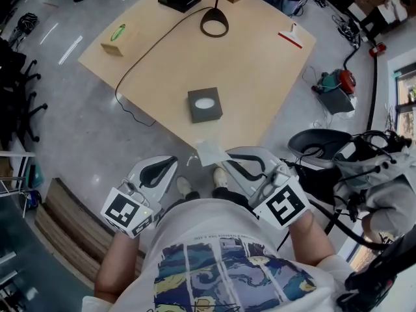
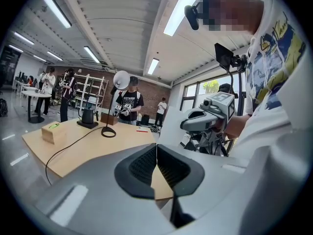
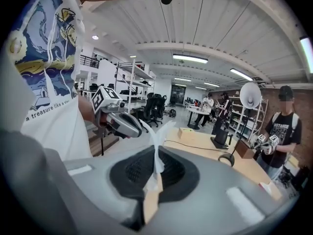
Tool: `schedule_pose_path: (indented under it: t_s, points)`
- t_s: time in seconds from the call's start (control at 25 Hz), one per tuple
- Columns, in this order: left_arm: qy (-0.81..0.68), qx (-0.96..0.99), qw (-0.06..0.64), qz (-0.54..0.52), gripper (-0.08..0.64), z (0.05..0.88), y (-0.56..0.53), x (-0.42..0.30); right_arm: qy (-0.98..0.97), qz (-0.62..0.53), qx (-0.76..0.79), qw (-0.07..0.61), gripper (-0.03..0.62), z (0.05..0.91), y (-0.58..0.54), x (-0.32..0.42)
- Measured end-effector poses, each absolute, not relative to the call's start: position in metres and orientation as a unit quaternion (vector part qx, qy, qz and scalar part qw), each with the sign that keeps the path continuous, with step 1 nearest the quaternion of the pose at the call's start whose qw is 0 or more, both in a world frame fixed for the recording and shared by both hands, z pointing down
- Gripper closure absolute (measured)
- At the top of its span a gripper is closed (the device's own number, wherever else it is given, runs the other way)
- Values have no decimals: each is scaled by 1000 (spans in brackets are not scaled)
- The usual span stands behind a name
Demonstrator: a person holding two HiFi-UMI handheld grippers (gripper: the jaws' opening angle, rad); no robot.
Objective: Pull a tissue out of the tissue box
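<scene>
The dark grey tissue box stands near the front edge of the tan table, its white opening facing up. A white tissue hangs free of the box, out past the table edge, and my right gripper is shut on it. In the right gripper view the tissue stands pinched between the black pads. My left gripper hovers to the left of it, shut with nothing held; its pads meet at my left gripper. The left gripper view also shows the right gripper.
On the table are a tan box at far left, a black ring-shaped lamp base with a cable, and a red-and-white item. A dark chair and gear sit on the floor at right. People stand beyond the table.
</scene>
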State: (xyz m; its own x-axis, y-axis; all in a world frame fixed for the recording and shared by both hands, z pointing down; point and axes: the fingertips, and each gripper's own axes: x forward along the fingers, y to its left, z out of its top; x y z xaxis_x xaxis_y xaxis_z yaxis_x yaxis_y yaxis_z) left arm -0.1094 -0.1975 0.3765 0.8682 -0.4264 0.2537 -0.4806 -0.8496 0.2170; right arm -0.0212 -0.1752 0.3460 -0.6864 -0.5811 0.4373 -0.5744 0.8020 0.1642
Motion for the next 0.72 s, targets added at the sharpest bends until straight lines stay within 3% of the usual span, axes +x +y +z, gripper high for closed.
schedule_pose_path:
  t_s: [0.72]
  points:
    - [-238, 957, 132, 100, 554, 370, -195, -92, -920, -5, 308, 240, 589, 345, -170, -8]
